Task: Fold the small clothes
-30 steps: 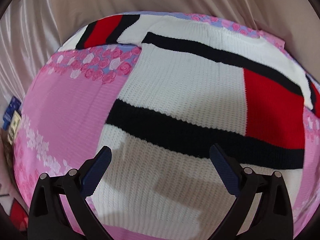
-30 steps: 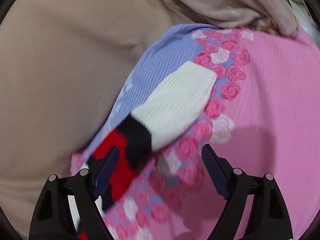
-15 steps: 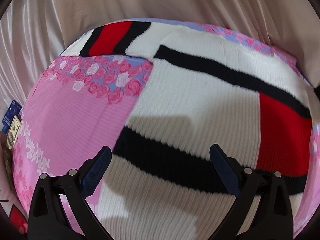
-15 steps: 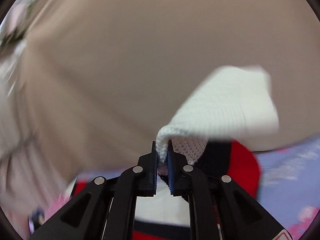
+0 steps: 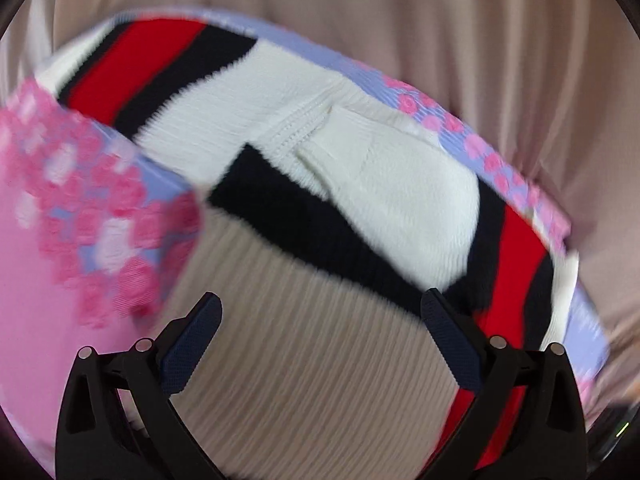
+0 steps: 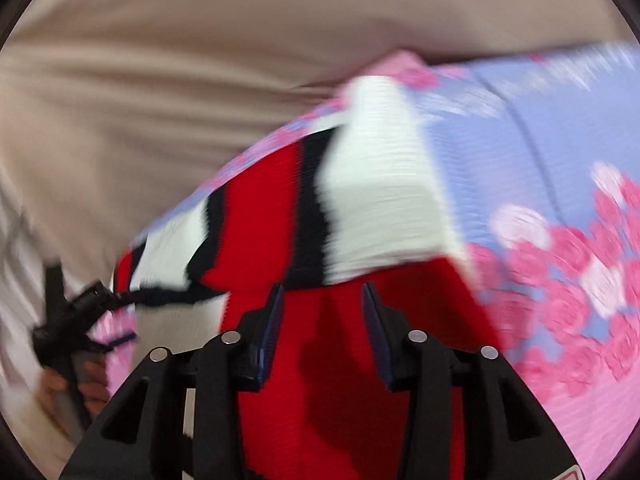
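Left wrist view: a knitted sweater (image 5: 392,200), white with black and red bands, lies on the pink floral bedsheet (image 5: 48,304), one sleeve folded across its body near the sheet's far edge. Left gripper (image 5: 320,316) hangs wide open above it, holding nothing. Right gripper (image 6: 322,304) is opening over red knit, nothing between the pads. Motion blur smears both views; beige curtain (image 5: 440,20) behind
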`<state>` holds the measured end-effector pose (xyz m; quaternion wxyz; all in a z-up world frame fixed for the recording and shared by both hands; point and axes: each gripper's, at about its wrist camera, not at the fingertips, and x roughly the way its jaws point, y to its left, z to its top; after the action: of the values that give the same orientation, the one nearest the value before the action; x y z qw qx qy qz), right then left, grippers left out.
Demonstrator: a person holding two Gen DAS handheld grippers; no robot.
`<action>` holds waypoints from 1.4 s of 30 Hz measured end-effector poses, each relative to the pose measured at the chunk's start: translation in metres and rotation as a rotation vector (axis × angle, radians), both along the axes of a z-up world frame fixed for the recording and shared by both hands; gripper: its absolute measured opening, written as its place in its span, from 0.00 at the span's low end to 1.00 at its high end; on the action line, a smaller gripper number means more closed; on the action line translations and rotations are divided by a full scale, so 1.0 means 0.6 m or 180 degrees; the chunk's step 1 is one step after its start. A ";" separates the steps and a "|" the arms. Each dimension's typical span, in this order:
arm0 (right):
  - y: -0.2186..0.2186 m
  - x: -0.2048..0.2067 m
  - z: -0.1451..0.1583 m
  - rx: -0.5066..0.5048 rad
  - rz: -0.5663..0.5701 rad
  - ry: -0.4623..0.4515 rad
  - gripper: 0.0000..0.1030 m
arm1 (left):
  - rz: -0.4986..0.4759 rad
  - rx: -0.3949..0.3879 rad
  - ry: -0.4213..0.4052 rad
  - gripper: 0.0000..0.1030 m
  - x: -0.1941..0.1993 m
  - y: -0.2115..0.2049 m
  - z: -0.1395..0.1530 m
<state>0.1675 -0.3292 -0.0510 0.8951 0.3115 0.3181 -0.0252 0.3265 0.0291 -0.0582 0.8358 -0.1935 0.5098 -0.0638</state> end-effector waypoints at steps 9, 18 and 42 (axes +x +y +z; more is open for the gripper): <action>-0.071 0.050 0.015 0.0576 -0.0386 -0.0286 0.01 | -0.0033 -0.0112 -0.0121 0.06 0.072 -0.050 0.012; -0.092 0.011 0.039 -0.0064 -0.0723 -0.0060 0.01 | -0.0075 0.0453 -0.0203 0.07 0.056 -0.066 -0.012; 0.134 -0.048 0.059 -0.1093 0.0221 0.0268 0.12 | 0.0737 0.0108 -0.0286 0.57 0.048 0.175 0.026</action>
<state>0.1384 -0.2486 -0.0155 0.9213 0.1416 0.3568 -0.0612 0.3554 0.1338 -0.0424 0.8628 -0.2338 0.4471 0.0332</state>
